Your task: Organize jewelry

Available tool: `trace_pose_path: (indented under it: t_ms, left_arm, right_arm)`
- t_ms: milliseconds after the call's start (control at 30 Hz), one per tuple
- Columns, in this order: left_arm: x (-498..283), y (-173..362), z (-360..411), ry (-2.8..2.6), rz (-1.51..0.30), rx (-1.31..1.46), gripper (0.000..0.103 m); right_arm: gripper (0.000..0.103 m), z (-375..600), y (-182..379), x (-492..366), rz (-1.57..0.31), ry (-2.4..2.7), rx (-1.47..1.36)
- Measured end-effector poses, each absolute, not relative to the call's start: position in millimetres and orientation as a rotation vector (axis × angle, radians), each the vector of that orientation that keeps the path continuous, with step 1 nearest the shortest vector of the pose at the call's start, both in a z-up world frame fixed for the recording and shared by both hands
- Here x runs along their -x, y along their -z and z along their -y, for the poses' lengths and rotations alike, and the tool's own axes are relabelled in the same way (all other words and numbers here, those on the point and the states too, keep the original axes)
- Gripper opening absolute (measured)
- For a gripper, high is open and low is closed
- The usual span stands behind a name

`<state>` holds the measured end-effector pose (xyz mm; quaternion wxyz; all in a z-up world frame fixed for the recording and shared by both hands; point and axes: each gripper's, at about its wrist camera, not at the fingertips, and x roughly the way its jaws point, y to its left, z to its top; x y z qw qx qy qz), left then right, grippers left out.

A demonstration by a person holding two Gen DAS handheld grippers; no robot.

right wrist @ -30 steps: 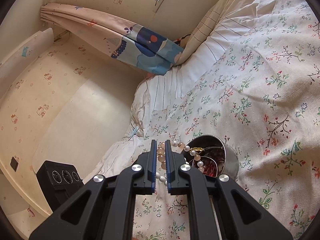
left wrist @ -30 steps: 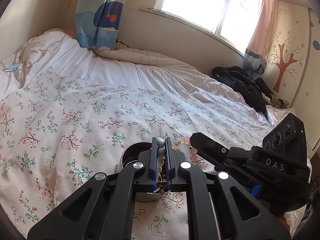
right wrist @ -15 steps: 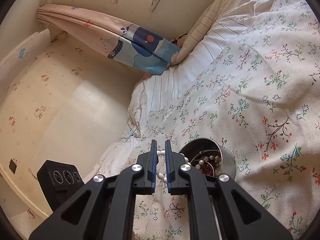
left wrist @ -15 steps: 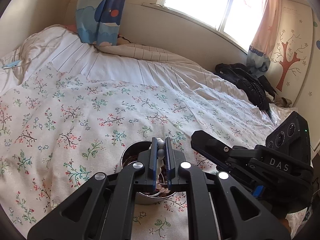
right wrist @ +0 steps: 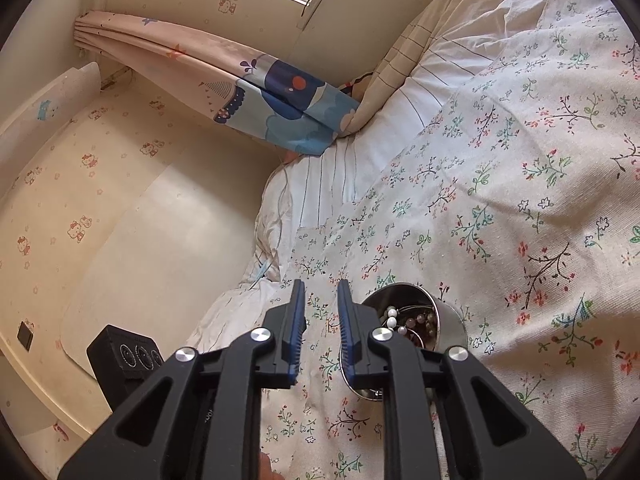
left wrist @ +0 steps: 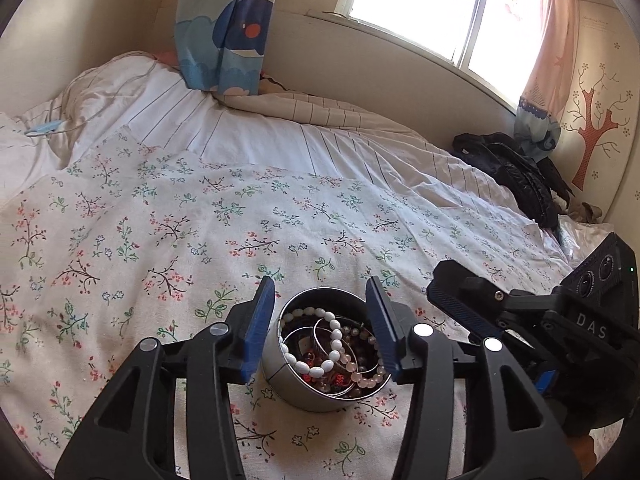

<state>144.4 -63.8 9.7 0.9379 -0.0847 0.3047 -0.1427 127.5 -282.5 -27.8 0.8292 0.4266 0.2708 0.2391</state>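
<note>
A round metal tin (left wrist: 280, 376) stands on the flowered bedspread, filled with bead bracelets, thin bangles and a white bead bracelet (left wrist: 316, 344) lying on top. My left gripper (left wrist: 320, 292) hovers above the tin, its jaws opening wide with nothing held between them. In the right wrist view the same tin (right wrist: 452, 320) sits just right of my right gripper (right wrist: 320, 288), whose jaws are opening with only bedspread showing between them. The right gripper's body (left wrist: 540, 312) shows at the right in the left wrist view.
The bed (left wrist: 200, 208) spreads out all around the tin. A dark jacket (left wrist: 516, 176) lies at the far right corner. A whale-print curtain (left wrist: 224, 28) hangs at the head of the bed. A wall (right wrist: 100, 220) runs along the bed's left side.
Both grippers were shut on the white bead bracelet held above the tin. Both have opened, and the bracelet now lies in the tin. The left gripper has tipped down a little.
</note>
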Motion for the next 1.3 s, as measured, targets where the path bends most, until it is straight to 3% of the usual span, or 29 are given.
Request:
trace_pose_path:
  t_ms: [33,100,167,200,267,467,700,967,1300]
  left_arm:
    - [-142.5,-10.0,63.8,0.275,-0.621,0.159,0.053]
    - [-136.8,-10.9,63.0,0.237,-0.621,0.122,0.073]
    - [-126.3,-12.0,60.3,0.196,-0.621,0.079,0.081]
    - [-120.6,-13.0,57.7,0.174,-0.622,0.057,0.086]
    - [-108.1,-14.4,52.8,0.141,-0.643,0.019,0.090]
    - [-47.7,-14.3,33.3,0.085,-0.692,-0.096,0.095]
    - [20.7,-14.8,7.1,0.073,-0.738,-0.143,0.095]
    - [70.0,-35.0,-9.1,0.086,-0.669,-0.103,0.095]
    - [85.4,-35.3,-2.8,0.072,-0.650,-0.123,0.095]
  right_arm:
    - [0.029,282.0,26.0,-126.1,-0.580,-0.489,-0.886]
    - [0.039,278.2,19.2,-120.7,-0.596,-0.425,-0.806]
    - [0.059,270.5,10.2,-109.0,-0.629,-0.319,-0.667]
    - [0.064,265.4,6.9,-101.0,-0.641,-0.272,-0.591]
    - [0.073,254.6,3.7,-86.3,-0.674,-0.211,-0.462]
    - [0.087,240.6,2.0,-23.7,-0.701,-0.148,-0.298]
    - [0.091,239.0,2.3,42.7,-0.747,-0.092,-0.242]
    - [0.095,230.4,-8.3,93.4,-0.747,-0.041,-0.158]
    - [0.096,262.7,-5.5,108.7,-0.743,0.049,-0.320]
